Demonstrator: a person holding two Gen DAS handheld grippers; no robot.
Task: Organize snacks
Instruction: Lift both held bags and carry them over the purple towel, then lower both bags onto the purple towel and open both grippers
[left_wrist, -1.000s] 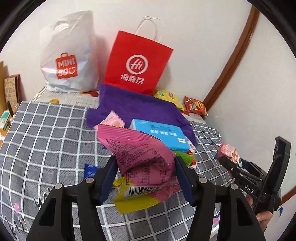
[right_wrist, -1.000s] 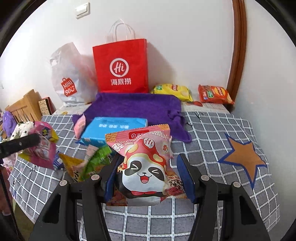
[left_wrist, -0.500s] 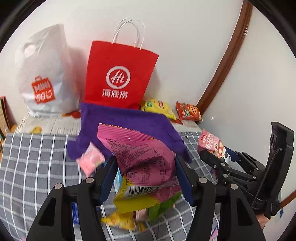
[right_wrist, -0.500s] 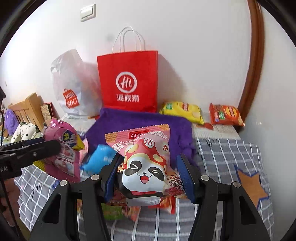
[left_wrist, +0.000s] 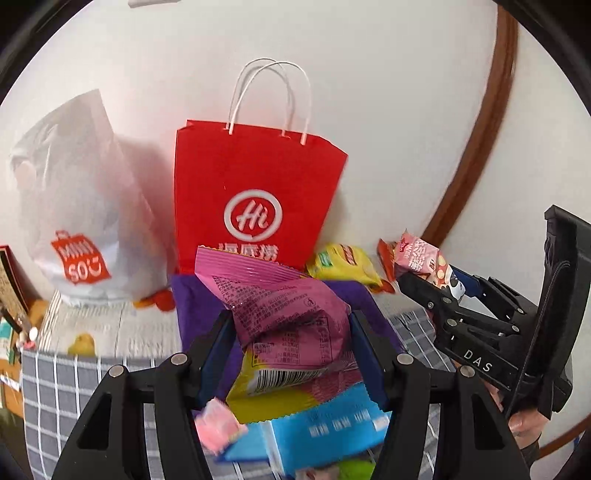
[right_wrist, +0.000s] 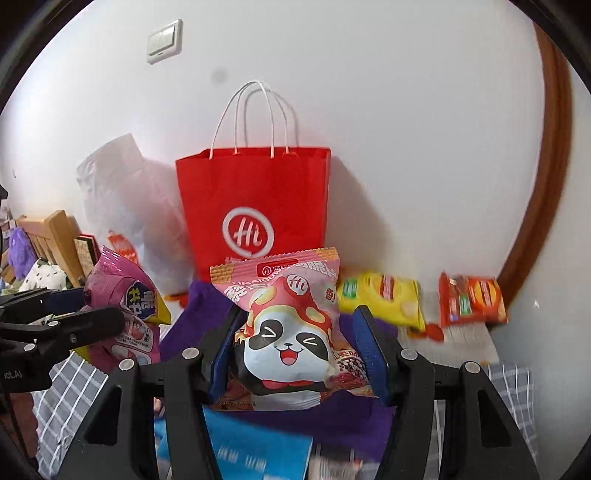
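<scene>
Pinching a pink snack pack (left_wrist: 291, 314) in the left tongs (left_wrist: 291, 354), pads pressed into its crinkled sides, pack sticking up out of the jaws with the barcode end hanging below. Same deal on the other side: holding a panda snack pack (right_wrist: 291, 332) in the right tongs (right_wrist: 295, 350), squeezed by its lower half, top seam flopping free. Both packs hanging in the air in front of the red paper bag (left_wrist: 255, 206), probably heading for its mouth, though only guessing that from how everything's lined up. Worrying mostly about the bag: standing against the wall with nothing bracing it, so possibly tipping or folding if a pack catches the rim or those white handles (left_wrist: 269, 96). Also risking a slip, since puffy foil packs squish and slide between pads, especially gripped low like this. Crowding is another one, with both tongs hanging close together, so maybe bumping each other over one narrow opening. Looking further out: blue pack (left_wrist: 328, 428) and small pink packet (left_wrist: 218, 430) lying underneath, purple cloth (left_wrist: 192, 306) behind them, yellow chip bag (right_wrist: 384, 299) and orange pack (right_wrist: 472, 301) sitting by the wall, white plastic bag (left_wrist: 77, 221) to the left.
</scene>
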